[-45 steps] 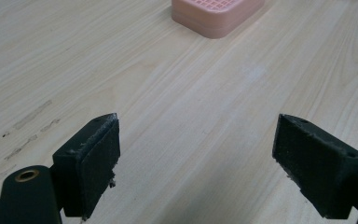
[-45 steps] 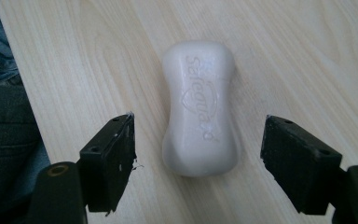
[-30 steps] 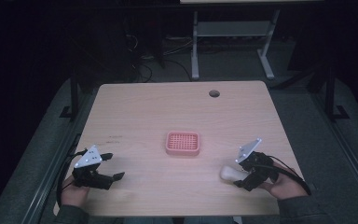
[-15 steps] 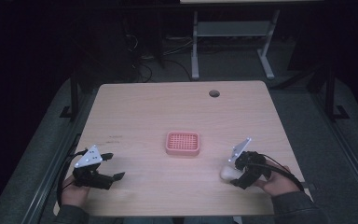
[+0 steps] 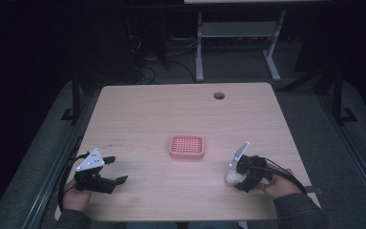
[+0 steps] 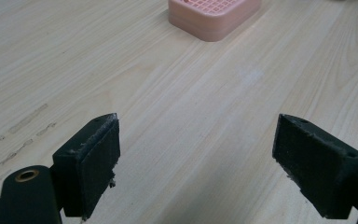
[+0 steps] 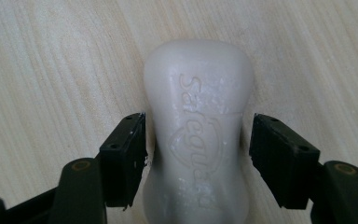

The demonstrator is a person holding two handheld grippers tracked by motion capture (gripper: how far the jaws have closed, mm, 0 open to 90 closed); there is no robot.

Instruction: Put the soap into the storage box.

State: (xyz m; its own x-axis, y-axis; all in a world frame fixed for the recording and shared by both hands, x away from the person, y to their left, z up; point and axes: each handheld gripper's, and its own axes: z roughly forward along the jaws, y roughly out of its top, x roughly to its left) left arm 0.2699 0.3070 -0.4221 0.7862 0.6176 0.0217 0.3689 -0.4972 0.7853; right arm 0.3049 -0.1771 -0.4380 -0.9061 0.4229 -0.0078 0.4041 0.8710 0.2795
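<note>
Right gripper view: white soap bar [image 7: 196, 140] flat on wooden table [image 7: 51, 70], straddled by right gripper [image 7: 198, 149], jaws narrowly apart, likely poised to grasp; left gripper [image 6: 198, 161] wide, idle; pink soap dish [image 5: 187, 146] mid-table.

table [image 5: 138, 119]: pale matt wood grain | soap [image 7: 198, 135]: waxy, embossed | tray [image 5: 186, 146]: pink, prob. plastic grid

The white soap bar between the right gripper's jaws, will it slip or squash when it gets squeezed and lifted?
The soap bar looks hard: its embossed lettering is crisp, so it probably won't squash. Its glossy, rounded sides may slide against the right gripper, whose jaws flank its narrow waist. Lying flat on the table, it seems unlikely to roll.
</note>
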